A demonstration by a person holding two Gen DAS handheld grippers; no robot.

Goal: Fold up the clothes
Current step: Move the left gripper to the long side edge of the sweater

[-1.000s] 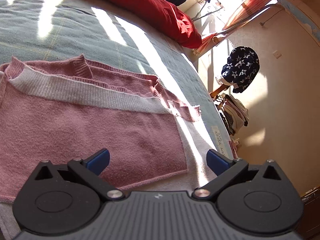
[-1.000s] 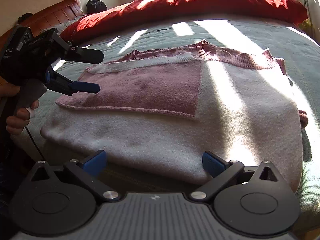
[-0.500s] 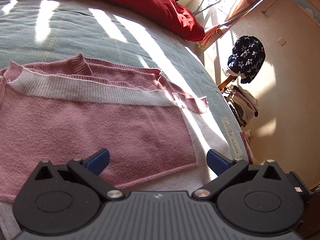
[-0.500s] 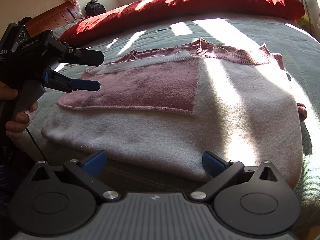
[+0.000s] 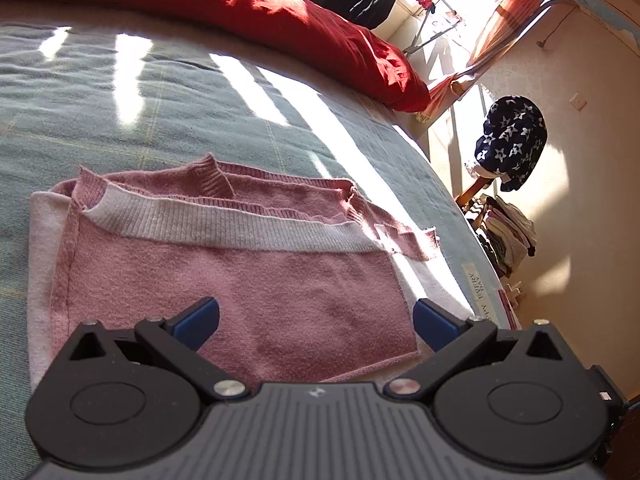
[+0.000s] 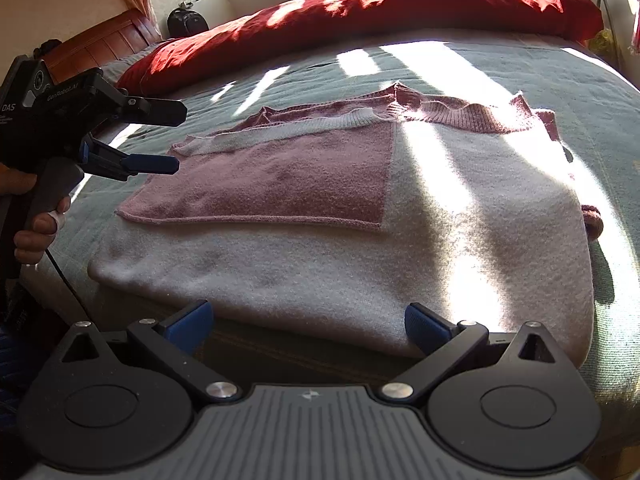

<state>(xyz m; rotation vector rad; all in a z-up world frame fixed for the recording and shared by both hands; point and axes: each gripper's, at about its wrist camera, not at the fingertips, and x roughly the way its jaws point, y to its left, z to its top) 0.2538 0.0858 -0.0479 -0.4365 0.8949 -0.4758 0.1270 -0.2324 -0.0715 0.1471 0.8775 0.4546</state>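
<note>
A pink and white knit sweater point(image 6: 320, 216) lies partly folded on the bed, a pink panel point(image 5: 240, 288) turned over its white body, ribbed collar at the far edge. My left gripper point(image 5: 316, 318) hovers open just above the pink panel's near edge, holding nothing. In the right wrist view the left gripper point(image 6: 174, 136) appears at the sweater's left side, held by a hand point(image 6: 38, 232). My right gripper point(image 6: 308, 326) stands open at the sweater's near white hem by the bed's edge, with nothing between its fingers.
A grey-green blanket point(image 5: 160, 112) covers the bed, with a long red pillow point(image 6: 400, 8) at the far side. Right of the bed stand a star-patterned garment point(image 5: 510, 142) on a chair and stacked clothes point(image 5: 506, 232). A drying rack point(image 5: 432, 4) stands by the window.
The left gripper has drawn back and up a little from the sweater, showing more of it. The right gripper has hardly moved. Both stayed open.
</note>
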